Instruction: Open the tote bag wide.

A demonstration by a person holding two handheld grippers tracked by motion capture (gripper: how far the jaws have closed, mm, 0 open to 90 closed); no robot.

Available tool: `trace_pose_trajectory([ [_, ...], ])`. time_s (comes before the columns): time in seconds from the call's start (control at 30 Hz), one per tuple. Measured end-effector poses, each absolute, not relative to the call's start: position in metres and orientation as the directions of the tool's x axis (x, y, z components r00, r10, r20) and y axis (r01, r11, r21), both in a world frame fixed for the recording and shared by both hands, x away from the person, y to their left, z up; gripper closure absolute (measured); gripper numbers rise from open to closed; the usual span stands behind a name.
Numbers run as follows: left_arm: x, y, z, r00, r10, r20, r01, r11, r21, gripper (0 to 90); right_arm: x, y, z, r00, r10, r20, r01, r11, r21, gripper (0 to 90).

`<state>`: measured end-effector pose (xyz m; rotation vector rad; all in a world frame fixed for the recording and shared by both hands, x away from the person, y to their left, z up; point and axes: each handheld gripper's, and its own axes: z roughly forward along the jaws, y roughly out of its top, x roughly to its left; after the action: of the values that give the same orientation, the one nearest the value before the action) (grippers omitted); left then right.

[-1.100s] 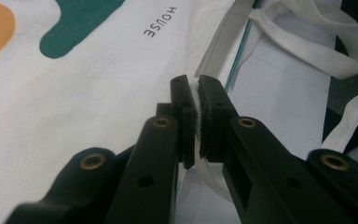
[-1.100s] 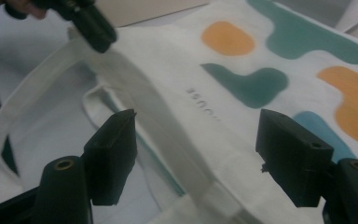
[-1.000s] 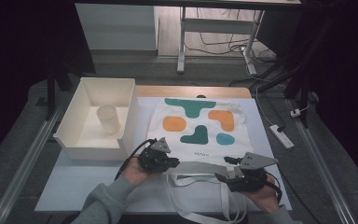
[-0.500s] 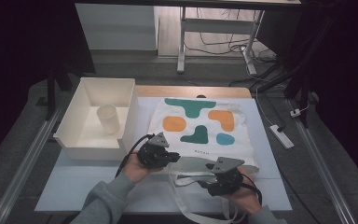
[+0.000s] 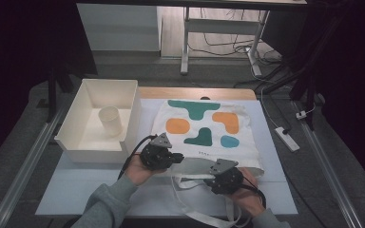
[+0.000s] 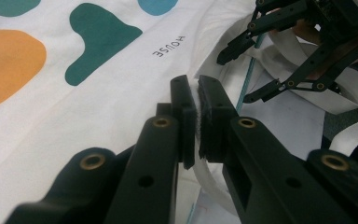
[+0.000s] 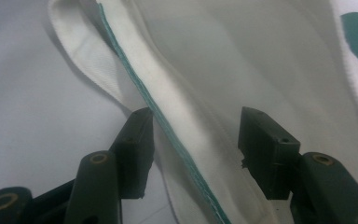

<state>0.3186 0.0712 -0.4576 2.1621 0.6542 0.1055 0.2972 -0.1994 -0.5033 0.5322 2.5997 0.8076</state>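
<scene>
A white tote bag (image 5: 204, 123) with teal, orange and blue shapes lies flat on the table, its mouth toward the person. My left gripper (image 5: 179, 159) is at the left end of the mouth. In the left gripper view it (image 6: 196, 93) is shut on a fold of the bag's white rim (image 6: 209, 60). My right gripper (image 5: 209, 176) sits at the mouth's near edge, seen across it (image 6: 237, 77) too. Its jaws (image 7: 196, 126) have just been closing and stand apart around the teal-edged hem (image 7: 168, 130), the pads not pressing on it.
A white box (image 5: 71, 137) holding a pale cup (image 5: 110, 119) stands at the left, close to the left hand. The bag's loose straps (image 5: 190, 183) trail over the white mat (image 5: 85, 190) in front. A power strip (image 5: 287, 138) lies off the table's right edge.
The right gripper has moved left and down from the table's right front to the bag's mouth, and its jaws have narrowed. The left gripper has kept still on the rim.
</scene>
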Motion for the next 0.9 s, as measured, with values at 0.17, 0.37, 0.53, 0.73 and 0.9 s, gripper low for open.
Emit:
trace_pose_trajectory([
  [0.17,0.3187,0.0715,-0.4575,0.860,0.488,-0.150,0.416,-0.500,0.760,85.2,0.2983,-0.2018,-0.5028,-0.860,0.453,-0.235,0.241,0.765,0.597,56.0],
  [0.37,0.3190,0.0715,-0.4575,0.860,0.487,-0.151,0.416,-0.498,0.761,85.1,0.3005,-0.2046,-0.5016,-0.841,0.483,-0.243,0.259,0.755,0.603,69.3],
  [0.53,0.3195,0.0714,-0.4579,0.856,0.494,-0.155,0.421,-0.490,0.763,85.2,0.3001,-0.2022,-0.5030,-0.844,0.469,-0.263,0.243,0.769,0.591,85.2],
  [0.73,0.3209,0.0716,-0.4591,0.849,0.505,-0.153,0.424,-0.480,0.768,85.2,0.2988,-0.2061,-0.4990,-0.854,0.471,-0.223,0.258,0.754,0.604,87.5],
  [0.9,0.3207,0.0704,-0.4594,0.836,0.533,-0.130,0.424,-0.476,0.770,85.3,0.2937,-0.2084,-0.4959,-0.856,0.472,-0.210,0.257,0.741,0.621,87.7],
])
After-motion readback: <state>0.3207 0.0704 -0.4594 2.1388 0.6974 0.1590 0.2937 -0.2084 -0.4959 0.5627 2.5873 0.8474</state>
